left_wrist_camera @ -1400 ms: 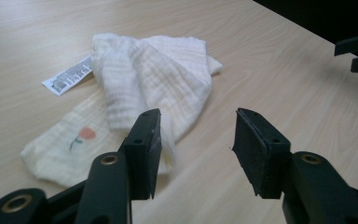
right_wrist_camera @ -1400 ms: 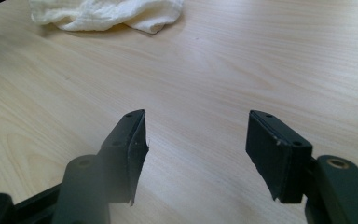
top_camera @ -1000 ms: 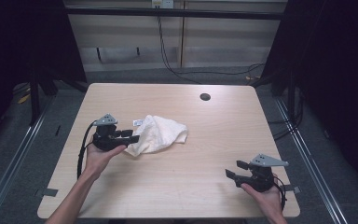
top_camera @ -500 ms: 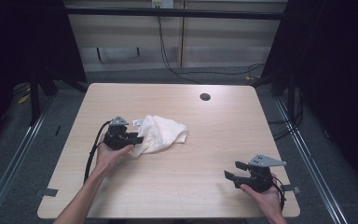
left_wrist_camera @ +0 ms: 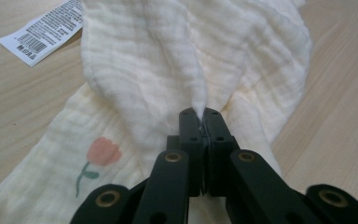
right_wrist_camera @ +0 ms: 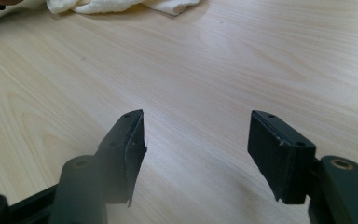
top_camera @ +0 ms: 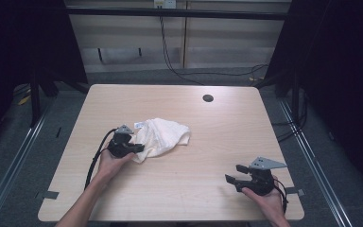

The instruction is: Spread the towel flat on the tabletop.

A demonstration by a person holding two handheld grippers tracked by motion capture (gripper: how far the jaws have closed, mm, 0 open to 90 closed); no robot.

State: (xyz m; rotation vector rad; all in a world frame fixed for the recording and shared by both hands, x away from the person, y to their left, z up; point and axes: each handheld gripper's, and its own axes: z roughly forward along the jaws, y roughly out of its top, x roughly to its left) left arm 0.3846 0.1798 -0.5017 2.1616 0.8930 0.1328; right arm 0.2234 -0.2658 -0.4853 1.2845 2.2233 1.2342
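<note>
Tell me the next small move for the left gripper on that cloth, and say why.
Probably lift a little. The left gripper is shut on a pinched fold of the crumpled cream muslin cloth, the rest of which lies bunched on the light wooden table. The right gripper rests open and apart from the cloth, so raising the fold should start unfurling it.

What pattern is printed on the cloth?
A pink tulip with green stem on the cream cloth, left gripper view.

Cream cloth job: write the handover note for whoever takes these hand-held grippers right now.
Left hand-held gripper: shut, pinching a fold of the cream cloth.
Right hand-held gripper: open, empty, low over the near right of the table, apart from the cloth.
Cloth: crumpled at centre left, its barcode tag lying on the wood.
Done: one grasp made.
Left: probably a second grasp with the right, then spreading or folding.
</note>
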